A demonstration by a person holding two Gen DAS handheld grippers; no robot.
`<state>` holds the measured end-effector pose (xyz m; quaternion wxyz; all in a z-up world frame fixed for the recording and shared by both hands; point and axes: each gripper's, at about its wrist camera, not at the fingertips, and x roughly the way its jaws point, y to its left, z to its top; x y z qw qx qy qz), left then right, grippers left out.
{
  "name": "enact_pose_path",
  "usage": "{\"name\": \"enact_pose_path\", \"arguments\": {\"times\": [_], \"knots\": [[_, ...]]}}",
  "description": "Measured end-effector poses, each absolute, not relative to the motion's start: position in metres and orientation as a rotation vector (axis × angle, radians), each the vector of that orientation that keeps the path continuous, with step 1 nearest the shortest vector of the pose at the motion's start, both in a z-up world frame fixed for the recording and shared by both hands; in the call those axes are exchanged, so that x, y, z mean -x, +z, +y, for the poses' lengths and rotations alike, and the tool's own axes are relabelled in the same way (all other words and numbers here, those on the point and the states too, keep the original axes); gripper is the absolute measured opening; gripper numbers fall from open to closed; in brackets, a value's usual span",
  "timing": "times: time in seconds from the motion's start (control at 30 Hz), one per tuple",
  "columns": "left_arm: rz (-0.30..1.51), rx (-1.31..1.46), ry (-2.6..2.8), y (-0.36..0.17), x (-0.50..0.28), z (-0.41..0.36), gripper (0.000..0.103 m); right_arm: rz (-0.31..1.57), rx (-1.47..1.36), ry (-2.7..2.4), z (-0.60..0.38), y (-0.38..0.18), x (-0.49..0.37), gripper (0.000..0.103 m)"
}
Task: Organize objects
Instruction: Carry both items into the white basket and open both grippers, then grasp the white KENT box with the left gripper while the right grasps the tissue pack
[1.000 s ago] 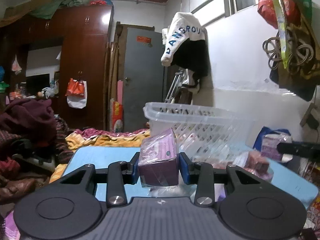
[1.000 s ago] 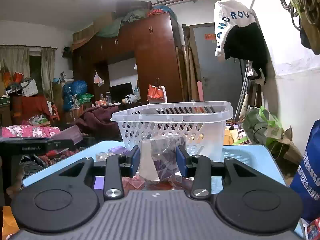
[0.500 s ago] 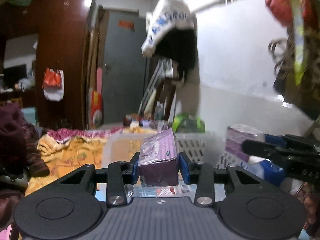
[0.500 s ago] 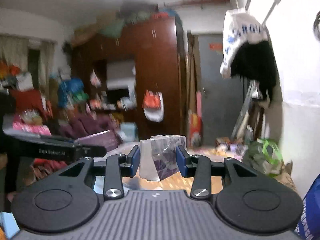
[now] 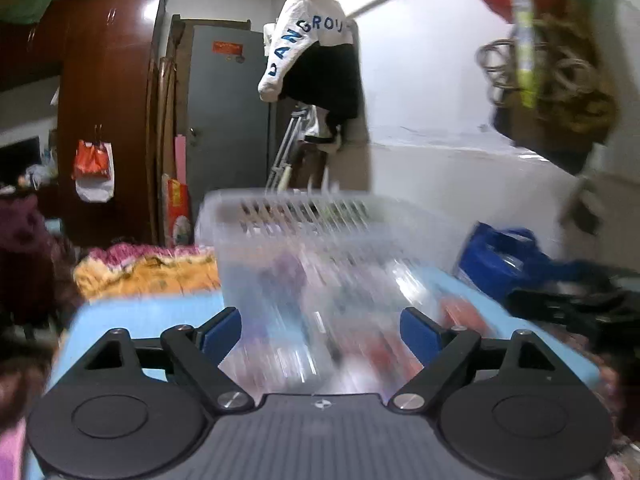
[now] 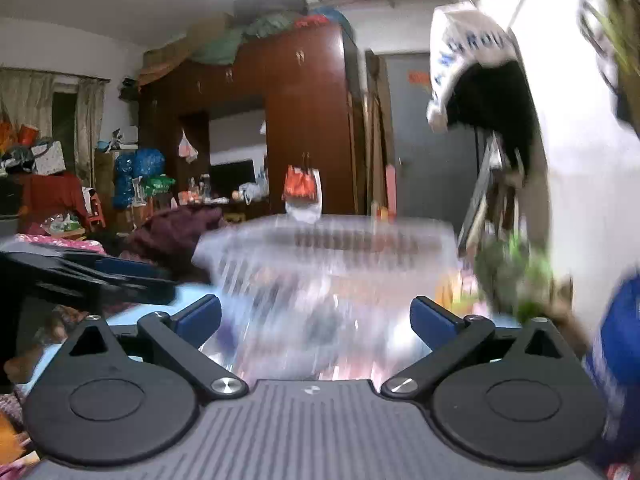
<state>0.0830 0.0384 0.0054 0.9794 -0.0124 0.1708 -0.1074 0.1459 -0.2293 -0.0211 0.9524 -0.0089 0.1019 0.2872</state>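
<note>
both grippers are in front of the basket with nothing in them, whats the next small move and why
Probably draw both back from the clear basket and aim at items lying on the blue table. The left gripper and right gripper have jaws opening with nothing between them. The basket area is too blurred to pick a target yet.

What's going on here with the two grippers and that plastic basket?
A person is sorting things on a blue table with two handheld grippers. Both the left gripper and the right gripper face a clear plastic basket, jaws opening with nothing gripped between them. The basket's contents are too blurred to identify.
</note>
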Motion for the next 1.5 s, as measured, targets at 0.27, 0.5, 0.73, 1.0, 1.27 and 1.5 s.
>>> {"name": "enact_pose_path", "arguments": {"times": [0.27,0.5,0.73,1.0,1.27,1.5], "knots": [[0.346,0.042,-0.245,-0.043,-0.016,0.005,0.092,0.273,-0.049,0.530,-0.239,-0.066,-0.112,0.103],[0.423,0.040,-0.219,-0.070,-0.036,-0.011,0.091,0.244,-0.070,0.476,-0.242,-0.064,-0.118,0.103],[0.409,-0.041,-0.200,-0.070,-0.032,-0.003,0.064,0.276,-0.090,0.511,-0.228,-0.080,-0.115,0.103],[0.389,-0.038,-0.149,-0.073,-0.030,0.022,0.064,0.310,-0.032,0.551,-0.197,-0.091,-0.114,0.103],[0.380,-0.035,-0.130,-0.075,-0.031,0.025,0.076,0.300,0.020,0.546,-0.188,-0.096,-0.116,0.101],[0.353,-0.086,-0.116,-0.075,-0.024,0.018,0.062,0.268,0.038,0.567,-0.197,-0.091,-0.106,0.083]]}}
